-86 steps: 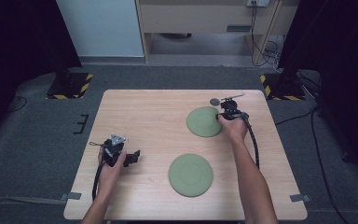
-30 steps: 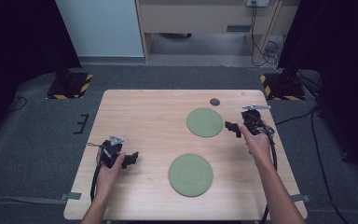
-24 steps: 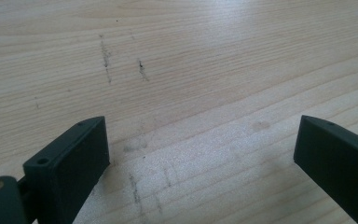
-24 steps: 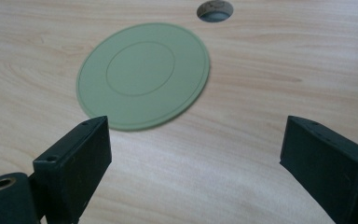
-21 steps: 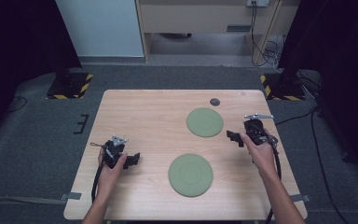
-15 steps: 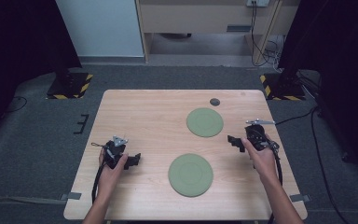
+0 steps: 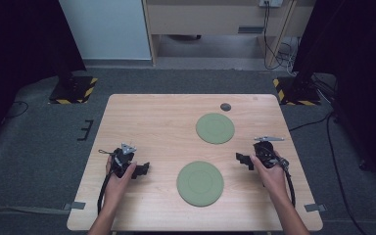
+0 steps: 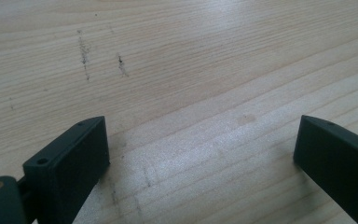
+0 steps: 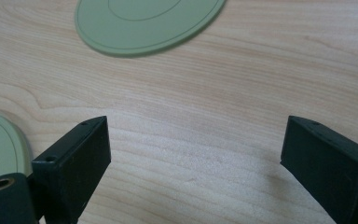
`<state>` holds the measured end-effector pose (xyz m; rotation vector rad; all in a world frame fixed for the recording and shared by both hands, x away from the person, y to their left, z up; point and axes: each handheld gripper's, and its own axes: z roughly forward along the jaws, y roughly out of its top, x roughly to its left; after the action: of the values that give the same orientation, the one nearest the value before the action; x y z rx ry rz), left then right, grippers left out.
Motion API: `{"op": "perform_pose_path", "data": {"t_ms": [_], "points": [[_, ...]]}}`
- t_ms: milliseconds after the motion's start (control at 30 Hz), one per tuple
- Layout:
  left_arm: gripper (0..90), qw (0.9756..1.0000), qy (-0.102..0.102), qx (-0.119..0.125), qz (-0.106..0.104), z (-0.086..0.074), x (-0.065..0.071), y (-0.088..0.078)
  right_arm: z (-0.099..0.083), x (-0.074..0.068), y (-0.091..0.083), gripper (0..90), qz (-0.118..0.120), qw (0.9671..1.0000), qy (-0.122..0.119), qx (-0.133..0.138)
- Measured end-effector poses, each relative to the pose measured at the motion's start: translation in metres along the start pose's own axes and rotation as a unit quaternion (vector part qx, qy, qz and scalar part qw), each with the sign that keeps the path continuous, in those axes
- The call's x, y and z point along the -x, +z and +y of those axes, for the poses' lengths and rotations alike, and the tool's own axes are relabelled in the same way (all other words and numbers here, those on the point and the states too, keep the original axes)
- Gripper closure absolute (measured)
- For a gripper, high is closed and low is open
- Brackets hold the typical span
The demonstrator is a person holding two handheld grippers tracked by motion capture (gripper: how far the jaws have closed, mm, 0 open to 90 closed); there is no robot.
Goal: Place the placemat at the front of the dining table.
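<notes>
Pale wooden table (image 7: pixel 166 122), smooth, fine-grained (a few dark scuffs in the left gripper view). Two sage-green discs (image 7: pixel 215 128) (image 7: pixel 200 182), matt, rubbery-looking, with faint concentric rings. Black matt plastic-looking jaws. Grey rough carpet (image 7: pixel 39 147).

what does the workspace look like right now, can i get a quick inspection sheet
surface: light wooden table, faint dark scuffs in the left gripper view
job's things: two flat green round mats, far mat and near mat, lying apart
clutter: small dark round thing near the far edge, too small to identify
grippers: left gripper open over bare wood; right gripper open, empty, right of the mats
cables: one black cable trails from each gripper along the forearm; more cables on the floor behind
surroundings: grey carpet, striped stand bases, tape marks left of the table
</notes>
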<state>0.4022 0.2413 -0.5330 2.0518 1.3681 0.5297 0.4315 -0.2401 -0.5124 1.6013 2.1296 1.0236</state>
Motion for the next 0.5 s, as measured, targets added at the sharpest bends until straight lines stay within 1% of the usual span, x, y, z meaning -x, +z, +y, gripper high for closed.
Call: {"op": "perform_pose_path", "data": {"t_ms": [100, 167, 233, 300, 333, 367, 400, 433, 500], "points": [[2.4, 1.0000, 0.001, -0.001, 0.001, 0.000, 0.000, 0.000, -0.003, 0.001, 0.003, 8.4, -0.003, 1.0000, 0.007, -0.002], [1.7, 1.0000, 0.003, -0.001, 0.003, 0.000, 0.001, 0.001, -0.004, 0.002, 0.005, 8.4, -0.009, 0.9999, 0.007, -0.001], [0.9, 1.0000, 0.002, 0.001, 0.003, 0.000, 0.001, 0.001, -0.007, 0.003, 0.009, 8.4, -0.026, 0.9996, 0.007, 0.000], [0.7, 1.0000, 0.002, 0.004, 0.004, -0.001, 0.001, 0.002, -0.007, 0.004, 0.010, 8.4, -0.030, 0.9995, 0.008, -0.001], [0.5, 1.0000, 0.001, 0.008, 0.004, -0.002, 0.001, 0.002, -0.008, 0.005, 0.012, 8.4, -0.038, 0.9992, 0.009, -0.003], [0.0, 0.9999, 0.002, 0.012, 0.004, -0.002, 0.001, 0.002, -0.010, 0.007, 0.014, 8.3, -0.054, 0.9985, 0.008, 0.001], [0.0, 0.9999, 0.002, 0.013, 0.004, -0.003, 0.001, 0.002, -0.010, 0.007, 0.014, 8.3, -0.054, 0.9985, 0.008, 0.001], [0.0, 0.9999, 0.002, 0.013, 0.005, -0.003, 0.001, 0.002, -0.010, 0.009, 0.015, 8.2, -0.061, 0.9980, 0.014, 0.008], [0.0, 0.9999, 0.002, 0.013, 0.005, -0.003, 0.001, 0.002, -0.010, 0.009, 0.015, 8.2, -0.063, 0.9978, 0.018, 0.010]]}}
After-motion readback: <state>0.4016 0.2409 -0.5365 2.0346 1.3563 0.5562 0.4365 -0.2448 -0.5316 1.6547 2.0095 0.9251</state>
